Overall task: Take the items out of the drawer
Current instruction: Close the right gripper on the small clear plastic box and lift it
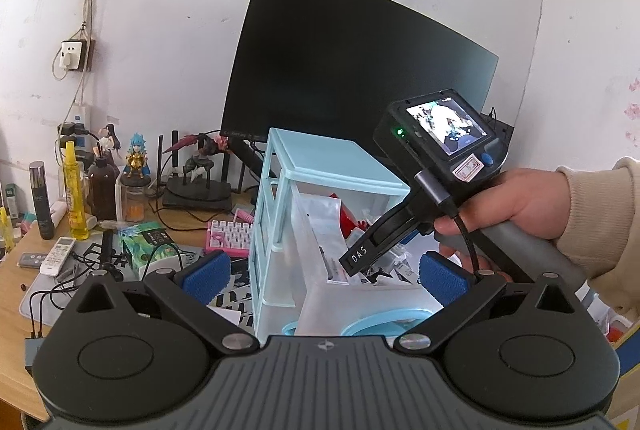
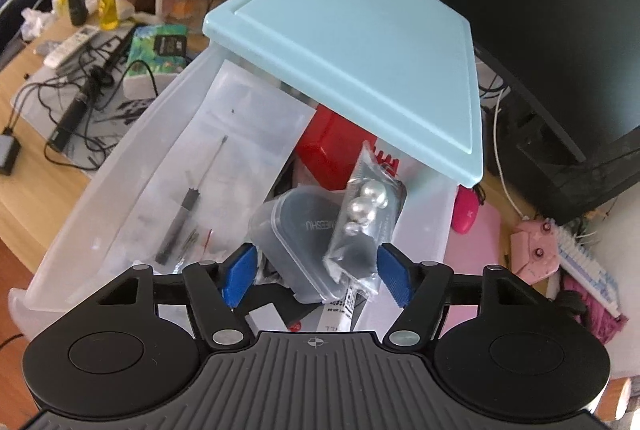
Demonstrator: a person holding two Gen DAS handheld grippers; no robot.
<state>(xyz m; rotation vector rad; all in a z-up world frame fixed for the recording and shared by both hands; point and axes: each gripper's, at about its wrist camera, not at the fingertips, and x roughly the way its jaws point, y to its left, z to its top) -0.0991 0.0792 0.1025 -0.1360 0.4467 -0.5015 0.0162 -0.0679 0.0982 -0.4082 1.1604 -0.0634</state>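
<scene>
A light-blue drawer unit stands on the desk with its top translucent drawer pulled out. In the drawer lie a clear bag with a screwdriver, a red box, a dark grey case and a clear packet of pearl beads. My right gripper is open over the drawer, its blue pads on either side of the grey case and bead packet. My left gripper is open, in front of the unit. The right gripper's body, held by a hand, shows over the drawer.
A black monitor stands behind the unit. Bottles, figurines, a remote, cables and a pink keyboard crowd the desk left of the unit. A pink mouse and pink pad lie to its right.
</scene>
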